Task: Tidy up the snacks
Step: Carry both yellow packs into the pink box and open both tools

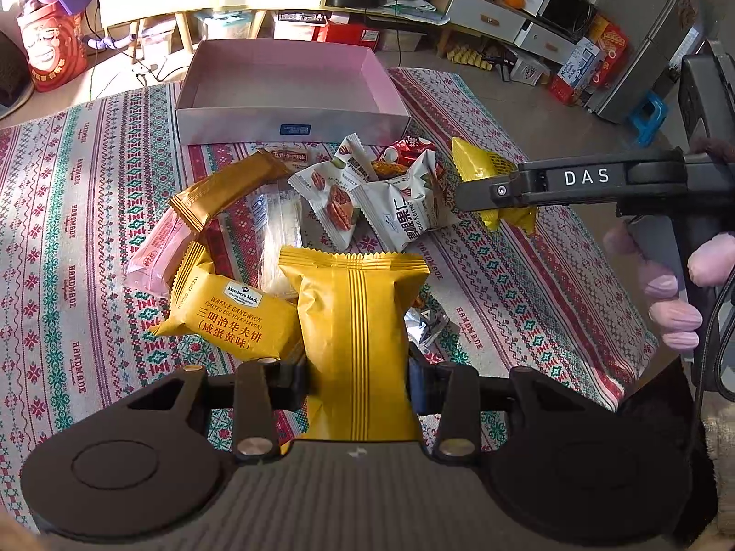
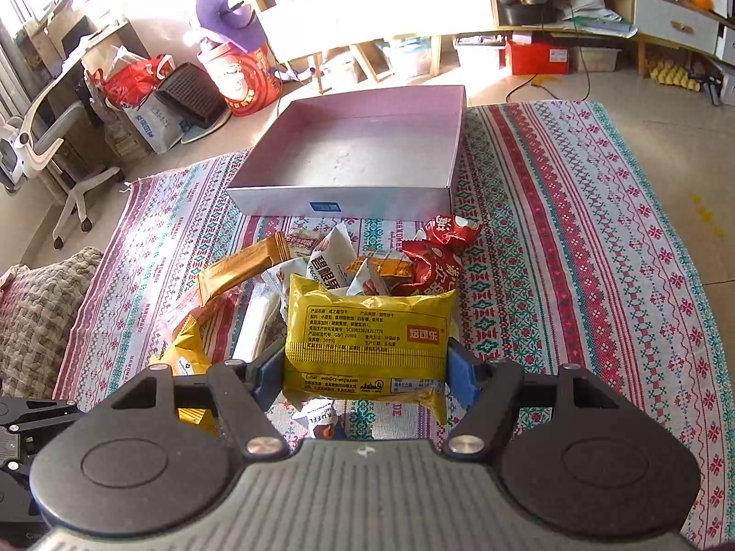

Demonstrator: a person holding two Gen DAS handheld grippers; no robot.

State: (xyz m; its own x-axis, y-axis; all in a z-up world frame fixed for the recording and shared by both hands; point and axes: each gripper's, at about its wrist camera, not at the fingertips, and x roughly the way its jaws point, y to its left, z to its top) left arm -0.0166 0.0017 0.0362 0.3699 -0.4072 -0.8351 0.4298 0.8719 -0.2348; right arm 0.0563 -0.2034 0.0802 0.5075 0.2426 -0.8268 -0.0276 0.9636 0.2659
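Left wrist view shows a yellow packet (image 1: 353, 335) pinched between the left tool's (image 1: 358, 383) fingers, long axis pointing toward the empty pink box (image 1: 294, 126). Nearer than the box lies the snack pile (image 1: 367, 193) on the patterned cloth (image 1: 82, 211). The right tool (image 2: 365, 369) pinches a printed yellow wafer pack (image 2: 367, 335) crosswise, the box straight ahead beyond the pile. Both tools look about equally near the box; each load probably goes forward over the pile.

My left gripper's (image 1: 360, 385) fingers hide behind the yellow packet (image 1: 356, 321); my right gripper (image 1: 494, 193) covers a second yellow packet's (image 1: 468, 156) middle; a silver wrapper (image 1: 425, 321) peeks out, unreadable.
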